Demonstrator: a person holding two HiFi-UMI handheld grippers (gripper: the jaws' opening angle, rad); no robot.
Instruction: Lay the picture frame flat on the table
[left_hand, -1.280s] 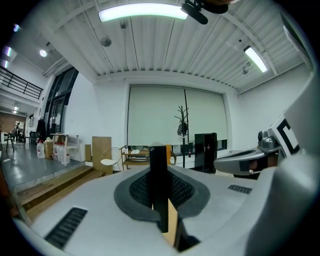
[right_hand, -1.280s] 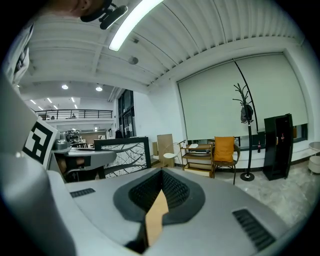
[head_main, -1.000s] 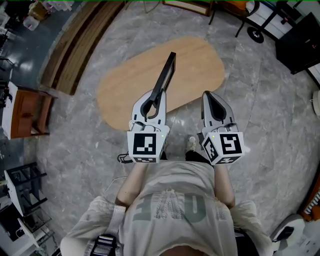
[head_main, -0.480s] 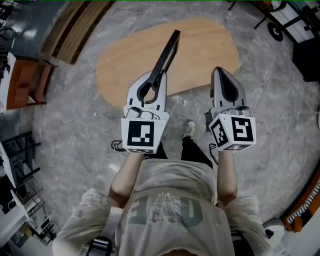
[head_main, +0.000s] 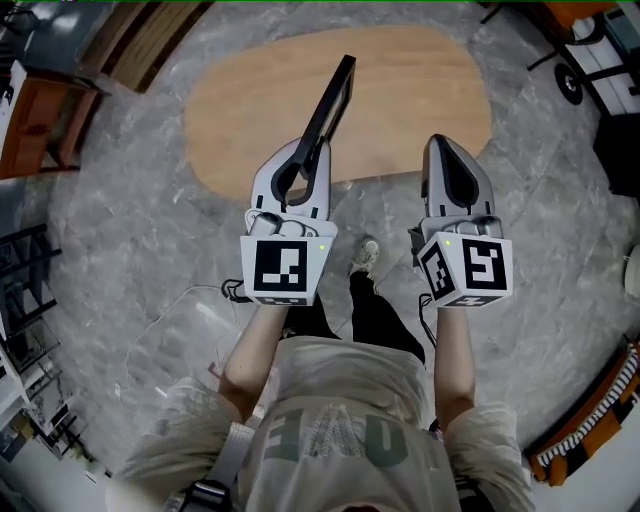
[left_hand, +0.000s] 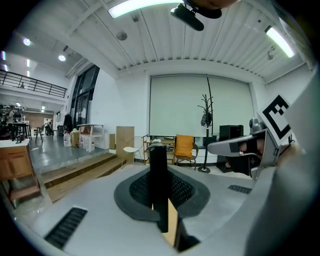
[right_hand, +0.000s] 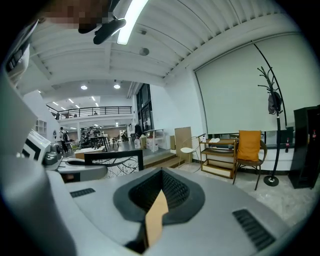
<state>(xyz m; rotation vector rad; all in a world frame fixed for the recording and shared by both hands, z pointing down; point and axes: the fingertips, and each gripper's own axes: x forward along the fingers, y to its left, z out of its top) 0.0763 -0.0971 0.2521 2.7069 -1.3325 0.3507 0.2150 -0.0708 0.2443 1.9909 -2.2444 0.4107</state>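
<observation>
Frame position: picture frame stands edge-up over the table | left gripper clamped on its near edge; right gripper closed, empty | handling: probably stiff, light, fragile; hold the rim, lower gently.

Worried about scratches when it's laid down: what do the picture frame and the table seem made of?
Picture frame: matte black, straight slim edge; painted wood or plastic, cannot tell which. Table: even tan top with a smooth, low-sheen look; likely wood or wood-look laminate.
</observation>
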